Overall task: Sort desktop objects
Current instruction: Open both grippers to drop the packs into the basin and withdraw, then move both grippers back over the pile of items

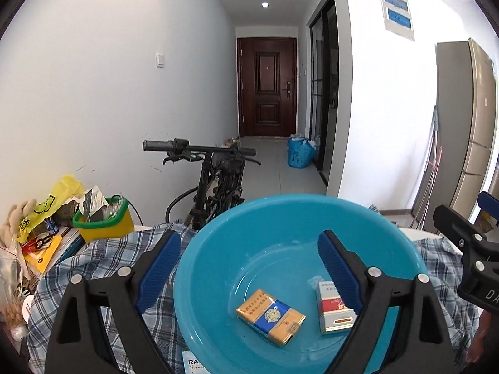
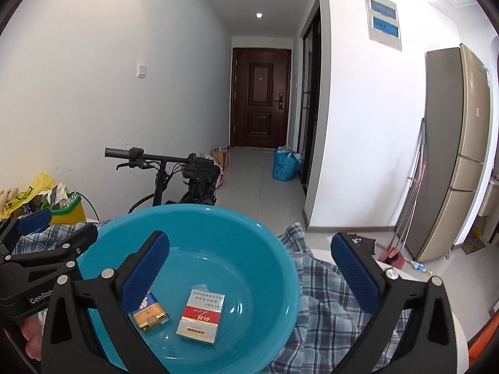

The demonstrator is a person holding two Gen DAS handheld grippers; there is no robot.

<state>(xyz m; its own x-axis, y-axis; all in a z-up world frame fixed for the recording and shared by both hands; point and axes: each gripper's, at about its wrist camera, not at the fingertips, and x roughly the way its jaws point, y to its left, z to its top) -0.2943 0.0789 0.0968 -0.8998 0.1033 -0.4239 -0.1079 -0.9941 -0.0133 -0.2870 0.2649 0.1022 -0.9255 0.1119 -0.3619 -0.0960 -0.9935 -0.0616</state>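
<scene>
Looking through both wrist cameras, I see a blue plastic basin standing on a table covered with a blue-and-white checked cloth. Two cigarette packs lie flat on the bottom of the basin, near each other but apart. One is the gold and blue cigarette pack, the other the red and white cigarette pack. I see nothing else in the basin.

My left gripper hangs above the basin's left rim with its jaws spread wide, and nothing is between them. One blue pad is over the cloth outside the rim, and the other pad is over the inside of the basin and hides a part of the red and white pack. My right gripper is also wide open and empty. Its left pad is over the basin and covers a corner of the gold and blue pack, and its right pad is over the cloth beyond the basin's right rim. Each gripper shows at the side of the other camera's picture.

At the far left corner of the table stands a yellow tub with a green rim, stuffed with crumpled wrappers. Beside it are a yellow plastic bag, a plush toy and some books under them.

Behind the table a black electric scooter stands against the wall. Farther down the corridor a blue bag sits on the floor near the dark door.
</scene>
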